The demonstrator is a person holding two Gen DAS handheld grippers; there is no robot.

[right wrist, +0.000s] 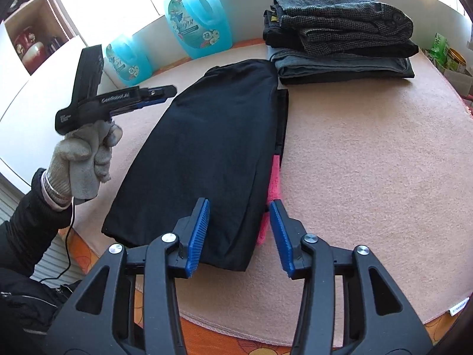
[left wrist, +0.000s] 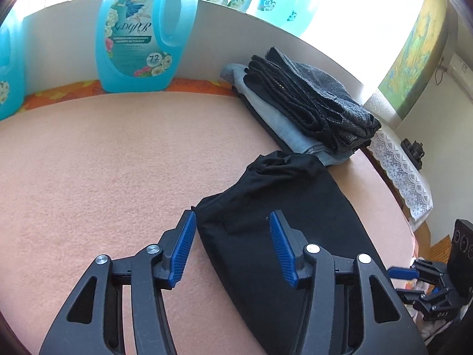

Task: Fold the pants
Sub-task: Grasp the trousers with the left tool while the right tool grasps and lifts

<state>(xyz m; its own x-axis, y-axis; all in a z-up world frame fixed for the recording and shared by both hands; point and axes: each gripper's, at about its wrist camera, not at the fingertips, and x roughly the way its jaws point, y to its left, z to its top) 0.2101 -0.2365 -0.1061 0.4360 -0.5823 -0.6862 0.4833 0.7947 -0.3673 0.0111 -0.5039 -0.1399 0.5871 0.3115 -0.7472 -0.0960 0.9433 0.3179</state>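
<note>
Black pants (right wrist: 207,148) lie folded lengthwise on the pink felt mat (right wrist: 369,162), with a pink lining strip (right wrist: 273,177) showing along their right edge. In the left wrist view the pants (left wrist: 280,222) run from the lower middle towards the stack. My left gripper (left wrist: 232,236) is open and empty above the pants' left edge; it also shows in the right wrist view (right wrist: 159,94), held by a gloved hand. My right gripper (right wrist: 239,227) is open and empty above the pants' near right edge; it also shows in the left wrist view (left wrist: 405,275).
A stack of folded trousers (right wrist: 340,35) sits at the mat's far right, also in the left wrist view (left wrist: 310,109). Blue detergent jugs (left wrist: 145,32) stand along the white back wall. A lace-covered table (left wrist: 399,171) is beyond the mat's right edge.
</note>
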